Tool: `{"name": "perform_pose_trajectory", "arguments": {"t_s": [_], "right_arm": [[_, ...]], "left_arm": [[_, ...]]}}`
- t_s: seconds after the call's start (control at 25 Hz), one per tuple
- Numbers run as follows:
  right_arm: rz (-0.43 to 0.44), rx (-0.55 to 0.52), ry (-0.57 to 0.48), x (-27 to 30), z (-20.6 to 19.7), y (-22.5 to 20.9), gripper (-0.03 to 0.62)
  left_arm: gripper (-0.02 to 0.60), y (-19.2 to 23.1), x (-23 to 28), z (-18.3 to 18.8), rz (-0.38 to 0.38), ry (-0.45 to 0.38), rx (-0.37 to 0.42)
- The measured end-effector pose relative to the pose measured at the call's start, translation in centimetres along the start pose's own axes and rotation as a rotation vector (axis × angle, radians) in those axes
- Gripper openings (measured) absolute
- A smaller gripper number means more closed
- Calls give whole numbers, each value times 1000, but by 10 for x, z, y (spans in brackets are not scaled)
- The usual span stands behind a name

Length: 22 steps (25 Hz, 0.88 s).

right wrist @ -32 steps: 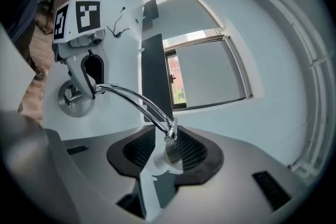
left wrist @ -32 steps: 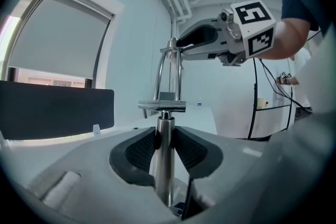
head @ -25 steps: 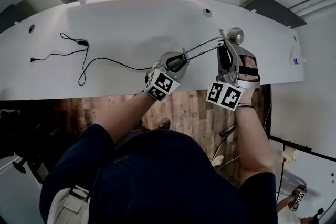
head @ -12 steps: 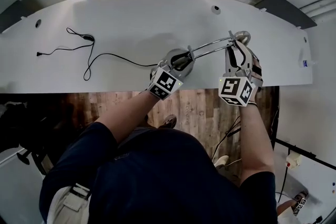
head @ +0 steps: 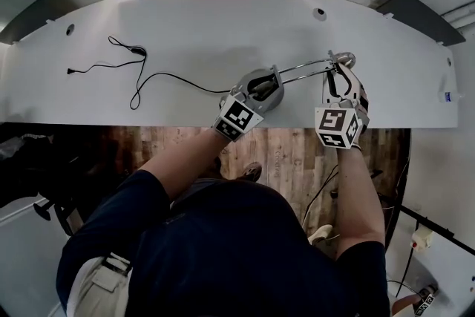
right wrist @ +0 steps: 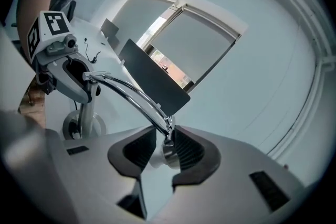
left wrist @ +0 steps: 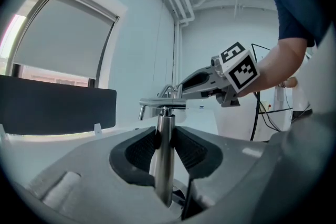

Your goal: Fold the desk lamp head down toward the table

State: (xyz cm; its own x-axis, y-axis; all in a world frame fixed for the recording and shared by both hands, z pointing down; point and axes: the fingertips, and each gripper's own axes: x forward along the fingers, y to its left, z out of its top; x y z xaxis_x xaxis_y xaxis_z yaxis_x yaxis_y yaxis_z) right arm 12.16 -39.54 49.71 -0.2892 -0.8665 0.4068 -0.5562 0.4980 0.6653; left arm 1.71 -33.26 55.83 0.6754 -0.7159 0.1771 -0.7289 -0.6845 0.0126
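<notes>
- Here, both my forearms reach over the near edge of the white desk (head: 200, 26). The left gripper (head: 260, 85) points almost level, its jaws clamped on the upright chrome lamp post (left wrist: 164, 160).
- To its right, the right gripper (head: 340, 76) tilts downward. Its jaws are closing, with the lamp head (right wrist: 167, 153) pinched between their pads over the desk's near right part.
- Count: two grippers, one lamp, two parallel chrome rods (head: 300, 69) joining post to head, and one black cable (head: 137, 78) lying loose to the left.
- Against a second ago, the right gripper has rolled and sunk with the head, and the rods lie flatter. The left gripper has kept its place.
</notes>
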Motion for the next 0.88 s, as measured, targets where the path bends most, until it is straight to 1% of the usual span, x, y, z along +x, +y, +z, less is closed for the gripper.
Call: {"name": "perform_pose_trajectory", "arguments": {"t_s": [0.2, 0.48, 0.72, 0.88], "right_arm": [[70, 69, 44, 19, -29, 29, 97], [175, 170, 61, 37, -49, 66, 83], [221, 263, 64, 45, -56, 103, 69], [219, 331, 71, 44, -54, 107, 67]], "left_arm": [[117, 2, -1, 0, 9, -10, -9], [117, 3, -1, 0, 16, 2, 3], [117, 3, -3, -1, 24, 21, -1], [117, 3, -1, -1, 35, 22, -9]]}}
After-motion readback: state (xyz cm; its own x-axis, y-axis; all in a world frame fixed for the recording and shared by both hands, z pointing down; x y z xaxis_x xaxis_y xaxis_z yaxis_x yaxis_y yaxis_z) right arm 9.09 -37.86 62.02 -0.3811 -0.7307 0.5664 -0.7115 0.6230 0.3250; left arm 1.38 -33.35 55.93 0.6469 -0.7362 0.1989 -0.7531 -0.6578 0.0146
